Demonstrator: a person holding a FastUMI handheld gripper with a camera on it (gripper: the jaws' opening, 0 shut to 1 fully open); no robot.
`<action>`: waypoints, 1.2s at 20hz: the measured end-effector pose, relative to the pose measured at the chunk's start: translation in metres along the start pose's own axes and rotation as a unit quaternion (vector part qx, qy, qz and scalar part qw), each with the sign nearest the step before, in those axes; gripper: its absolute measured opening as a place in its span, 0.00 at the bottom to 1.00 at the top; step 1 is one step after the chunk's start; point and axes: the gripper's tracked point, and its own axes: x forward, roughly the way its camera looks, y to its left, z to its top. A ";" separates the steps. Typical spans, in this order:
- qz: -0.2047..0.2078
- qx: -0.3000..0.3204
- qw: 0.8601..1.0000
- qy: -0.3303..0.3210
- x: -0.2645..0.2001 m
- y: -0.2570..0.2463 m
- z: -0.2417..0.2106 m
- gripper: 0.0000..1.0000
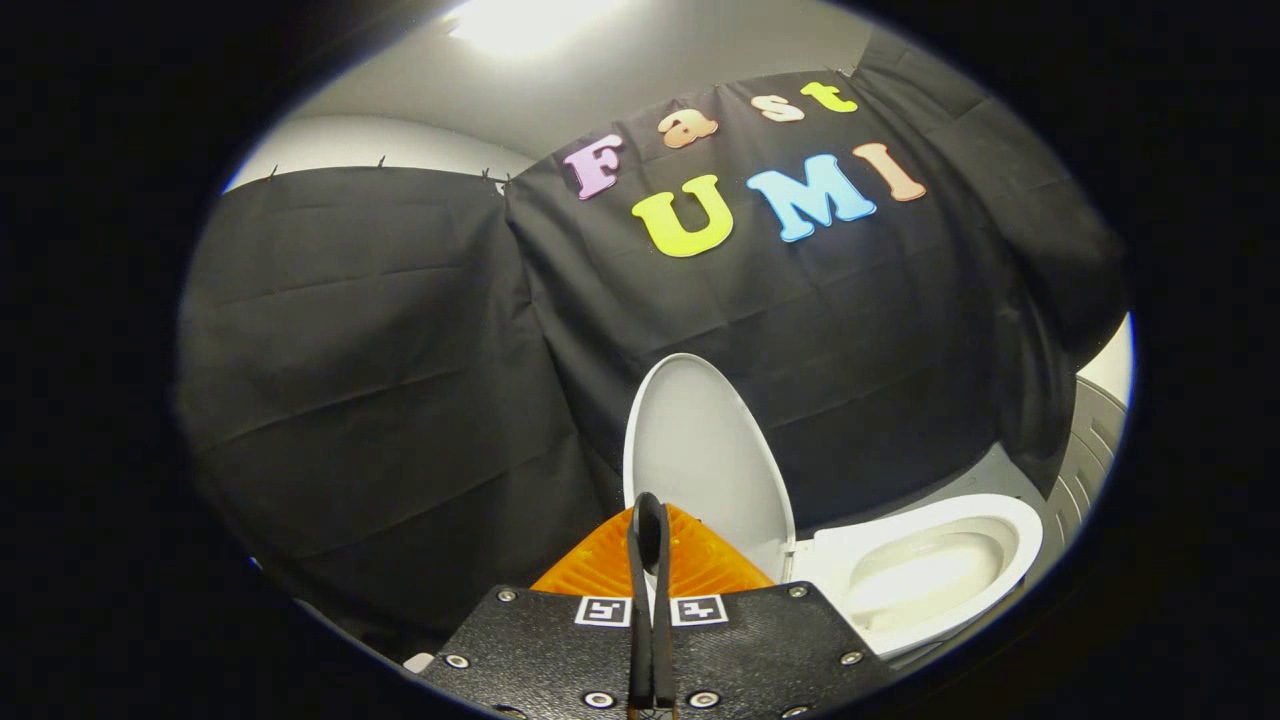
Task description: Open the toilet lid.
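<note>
The white toilet lid (705, 450) stands raised, nearly upright, leaning back toward the black cloth wall. To its right lies the toilet seat and bowl (930, 570), uncovered, its hollow showing. My gripper (648, 520) is shut, its two fingers pressed together with nothing between them. The fingertips sit in front of the lid's lower part, as seen from here; I cannot tell whether they touch it.
Black cloth wall (400, 400) hangs close behind and left of the toilet. A grey ribbed surface (1090, 440) shows beyond the bowl at the right. A bright ceiling light (520, 20) is overhead.
</note>
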 end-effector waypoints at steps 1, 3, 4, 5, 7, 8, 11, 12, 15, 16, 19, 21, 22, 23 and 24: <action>0.002 0.004 1.000 0.002 0.002 0.004 -0.002 0.00; 0.010 0.004 1.000 0.006 0.008 0.014 -0.008 0.00; 0.015 -0.001 1.000 0.007 0.011 0.019 -0.010 0.00; 0.018 -0.005 1.000 0.007 0.013 0.023 -0.012 0.00; 0.023 -0.011 1.000 0.006 0.015 0.028 -0.016 0.00; 0.025 -0.013 1.000 0.006 0.018 0.030 -0.018 0.00; 0.038 -0.007 0.999 0.004 0.023 0.042 -0.027 0.00; 0.045 -0.005 0.999 0.007 0.027 0.048 -0.031 0.00; 0.062 -0.018 0.998 0.016 0.036 0.059 -0.033 0.00; 0.060 -0.026 0.998 0.011 0.037 0.060 -0.031 0.00; 0.061 -0.052 0.997 0.015 0.034 0.060 -0.029 0.01; 0.070 -0.079 0.994 0.009 0.027 0.061 -0.026 0.07; 0.079 -0.081 0.994 0.009 0.024 0.061 -0.028 0.20; 0.082 -0.085 0.993 0.007 0.020 0.062 -0.025 0.34; 0.080 -0.091 0.993 0.006 0.015 0.057 -0.024 0.52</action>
